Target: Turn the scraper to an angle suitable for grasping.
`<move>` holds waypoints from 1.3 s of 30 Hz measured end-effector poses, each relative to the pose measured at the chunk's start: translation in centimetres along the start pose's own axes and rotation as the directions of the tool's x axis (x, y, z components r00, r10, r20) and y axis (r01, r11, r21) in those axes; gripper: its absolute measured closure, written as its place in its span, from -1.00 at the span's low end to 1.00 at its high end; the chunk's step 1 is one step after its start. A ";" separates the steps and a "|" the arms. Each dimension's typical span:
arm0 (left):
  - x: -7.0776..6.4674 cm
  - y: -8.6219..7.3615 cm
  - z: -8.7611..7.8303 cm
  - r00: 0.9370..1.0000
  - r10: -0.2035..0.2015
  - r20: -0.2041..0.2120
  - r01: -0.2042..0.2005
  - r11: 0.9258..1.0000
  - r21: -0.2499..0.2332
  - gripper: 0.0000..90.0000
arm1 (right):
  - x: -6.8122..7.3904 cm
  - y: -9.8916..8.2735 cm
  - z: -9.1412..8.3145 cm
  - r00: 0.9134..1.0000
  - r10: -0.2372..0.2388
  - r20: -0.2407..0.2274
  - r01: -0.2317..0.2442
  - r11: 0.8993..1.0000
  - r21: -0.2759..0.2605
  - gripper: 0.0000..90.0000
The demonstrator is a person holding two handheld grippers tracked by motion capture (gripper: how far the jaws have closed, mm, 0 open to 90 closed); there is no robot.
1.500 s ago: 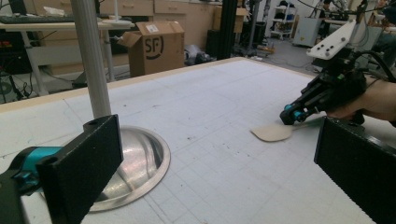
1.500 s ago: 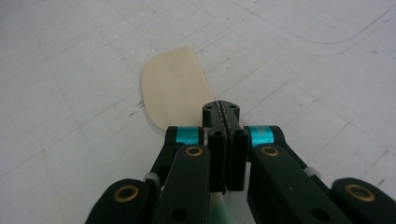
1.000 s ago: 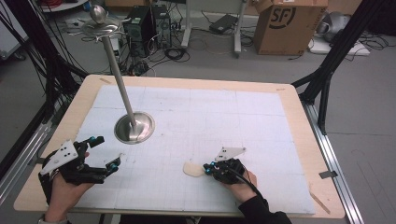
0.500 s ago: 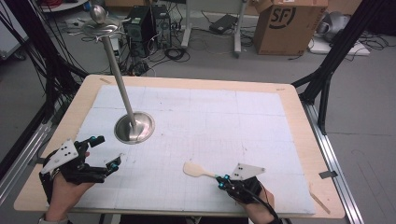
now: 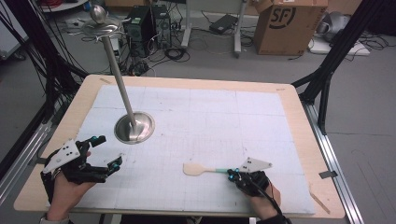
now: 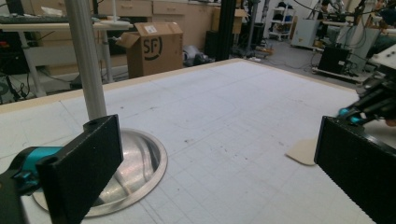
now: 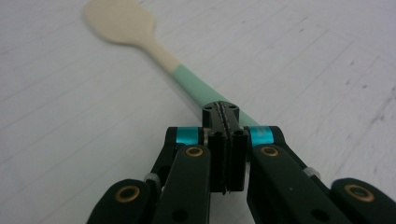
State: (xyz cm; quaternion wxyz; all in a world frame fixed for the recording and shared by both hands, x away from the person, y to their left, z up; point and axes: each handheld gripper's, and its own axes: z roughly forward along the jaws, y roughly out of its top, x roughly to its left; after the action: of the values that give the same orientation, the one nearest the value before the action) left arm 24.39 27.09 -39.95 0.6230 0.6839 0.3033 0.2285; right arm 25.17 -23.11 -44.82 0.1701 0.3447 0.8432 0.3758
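On the table (image 5: 299,140) lie few things to count: one wooden spatula (image 5: 201,169) with a mint-green handle, one metal stand (image 5: 134,127) — a single pole rising from a single round base — and one white gridded mat (image 5: 210,121) covering the top. There are two hand-held grippers — the left gripper (image 5: 106,153) and the right gripper (image 5: 230,173) — each with two black fingers (image 6: 81,165), four in all. On the floor beyond stands one cardboard box (image 5: 286,21).
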 end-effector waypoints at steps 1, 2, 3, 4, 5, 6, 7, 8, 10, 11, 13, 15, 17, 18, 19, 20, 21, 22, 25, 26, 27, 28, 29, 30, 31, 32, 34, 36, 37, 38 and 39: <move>0.0 0.0 0.0 1.000 0.000 0.000 0.000 1.000 0.002 -0.96 | -0.4 0.4 0.5 1.000 0.006 0.002 -0.006 1.000 -0.003 1.00; 0.0 0.0 -0.1 1.000 0.001 0.001 -0.001 1.000 0.002 -0.96 | -0.8 0.7 0.9 1.000 0.016 0.007 -0.016 1.000 -0.002 1.00; 0.0 0.0 -0.1 1.000 0.000 0.001 0.000 1.000 0.002 -0.96 | -1.2 1.2 1.4 1.000 0.019 0.012 -0.019 1.000 -0.002 1.00; 0.0 0.0 -0.1 1.000 -0.001 0.001 0.001 1.000 0.001 -0.96 | -1.6 1.6 1.9 1.000 0.019 0.017 -0.019 1.000 -0.001 1.00; 0.1 0.0 -0.1 1.000 0.001 0.002 -0.002 1.000 0.001 -0.96 | -1.9 1.9 2.4 1.000 0.013 0.028 -0.013 1.000 -0.005 1.00; 0.1 0.0 -0.1 1.000 0.001 0.002 -0.001 1.000 0.001 -0.96 | -2.1 2.3 2.9 0.999 0.007 0.041 -0.006 1.000 -0.009 1.00; 0.1 0.0 -0.1 1.000 0.000 -0.002 0.000 1.000 -0.002 -0.96 | -2.3 2.6 3.3 0.999 0.001 0.054 0.000 1.000 -0.007 1.00; 0.1 0.0 -0.2 1.000 0.000 -0.002 0.000 1.000 -0.002 -0.96 | -2.3 3.0 3.6 0.997 -0.008 0.073 0.008 1.000 0.000 1.00; 0.1 0.0 -0.2 1.000 -0.003 -0.003 0.003 1.000 -0.002 -0.96 | -2.4 3.7 4.3 0.995 -0.030 0.100 0.029 1.000 0.009 1.00; 0.2 0.0 -0.3 1.000 -0.002 -0.003 0.002 1.000 -0.005 -0.96 | -2.5 3.9 4.6 0.994 -0.027 0.109 0.027 1.000 0.007 1.00; 0.2 0.1 -0.3 1.000 0.000 -0.003 0.000 1.000 -0.004 -0.96 | -3.0 4.2 5.2 0.994 -0.008 0.112 0.008 1.000 -0.002 1.00; 0.1 0.1 -0.3 1.000 -0.003 -0.002 0.003 1.000 -0.007 -0.96 | -3.5 4.5 5.6 0.994 0.022 0.105 -0.021 1.000 -0.014 1.00; 0.1 0.1 -0.3 1.000 0.000 -0.002 0.000 1.000 -0.005 -0.96 | -3.7 4.8 5.9 0.994 0.030 0.110 -0.028 1.000 -0.012 1.00; 0.1 0.1 -0.2 1.000 0.001 -0.002 -0.001 1.000 -0.006 -0.96 | -3.7 4.9 6.0 0.993 0.024 0.115 -0.022 1.000 -0.012 1.00; 0.1 0.1 -0.2 1.000 -0.002 0.000 0.002 1.000 -0.006 -0.96 | -3.8 5.0 6.1 0.993 0.025 0.117 -0.024 1.000 -0.013 1.00; 0.1 0.1 -0.2 1.000 -0.001 0.001 0.001 1.000 -0.005 -0.96 | -3.8 5.0 6.2 0.993 0.028 0.118 -0.027 1.000 -0.010 1.00; 0.1 0.1 -0.2 1.000 0.001 0.002 -0.001 1.000 -0.006 -0.96 | -3.7 5.1 6.2 0.992 0.031 0.120 -0.031 1.000 -0.006 1.00; 0.1 0.2 -0.3 1.000 0.004 0.001 -0.004 1.000 -0.005 -0.96 | -3.6 5.2 6.1 0.991 0.022 0.129 -0.021 1.000 -0.009 1.00; 0.2 0.4 -0.6 1.000 0.007 -0.002 -0.007 1.000 -0.014 -0.96 | -3.0 5.5 5.8 0.995 0.055 0.083 -0.049 0.996 -0.078 1.00; 0.3 0.4 -0.6 1.000 0.004 -0.007 -0.004 1.000 -0.017 -0.96 | -2.6 5.7 5.8 0.997 0.048 0.063 -0.043 0.995 -0.087 1.00; 0.4 0.4 -0.7 1.000 0.004 -0.010 -0.005 1.000 -0.019 -0.96 | -2.2 6.0 6.0 0.998 0.038 0.050 -0.034 0.996 -0.086 1.00; 0.4 0.4 -0.8 1.000 0.000 -0.010 -0.001 1.000 -0.019 -0.96 | -1.5 6.4 6.2 0.999 0.017 0.034 -0.014 0.996 -0.083 1.00; 0.4 0.3 -0.8 1.000 -0.002 -0.015 0.001 1.000 -0.018 -0.96 | -0.8 6.7 6.4 1.000 0.008 0.016 -0.006 0.996 -0.087 1.00; 0.4 0.3 -0.8 1.000 -0.002 -0.014 0.002 1.000 -0.017 -0.96 | -0.3 7.1 6.7 1.000 -0.006 -0.001 0.006 0.996 -0.094 1.00; 0.4 0.3 -0.8 1.000 -0.003 -0.013 0.003 1.000 -0.018 -0.96 | 0.3 7.5 6.9 1.000 -0.014 -0.018 0.013 0.995 -0.098 1.00; 0.4 0.3 -0.9 1.000 -0.002 -0.014 0.002 1.000 -0.018 -0.96 | 0.9 7.9 7.2 0.999 -0.027 -0.034 0.024 0.995 -0.099 1.00; 0.4 0.3 -0.9 1.000 -0.003 -0.013 0.003 1.000 -0.019 -0.96 | 2.0 8.5 8.0 0.996 -0.060 -0.065 0.054 0.995 -0.086 1.00; 0.4 0.3 -0.9 1.000 -0.001 -0.011 0.001 1.000 -0.017 -0.96 | 2.9 9.0 8.8 0.993 -0.083 -0.089 0.076 0.994 -0.072 1.00; 0.4 0.3 -0.9 1.000 -0.002 -0.011 0.002 1.000 -0.020 -0.96 | 3.3 9.2 9.2 0.991 -0.090 -0.103 0.084 0.994 -0.064 1.00; 0.4 0.3 -0.9 1.000 -0.002 -0.009 0.002 1.000 -0.020 -0.96 | 3.6 9.4 9.5 0.989 -0.092 -0.115 0.086 0.995 -0.055 1.00; 0.4 0.3 -0.9 1.000 -0.003 -0.011 0.003 1.000 -0.020 -0.96 | 3.9 9.5 9.9 0.987 -0.101 -0.123 0.095 0.994 -0.050 1.00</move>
State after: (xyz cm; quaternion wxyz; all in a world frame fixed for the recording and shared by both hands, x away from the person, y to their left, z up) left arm 24.08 28.06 -39.57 0.6287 0.6758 0.3052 0.2343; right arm 32.16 -10.68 -44.27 0.1426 0.2747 0.8596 0.4066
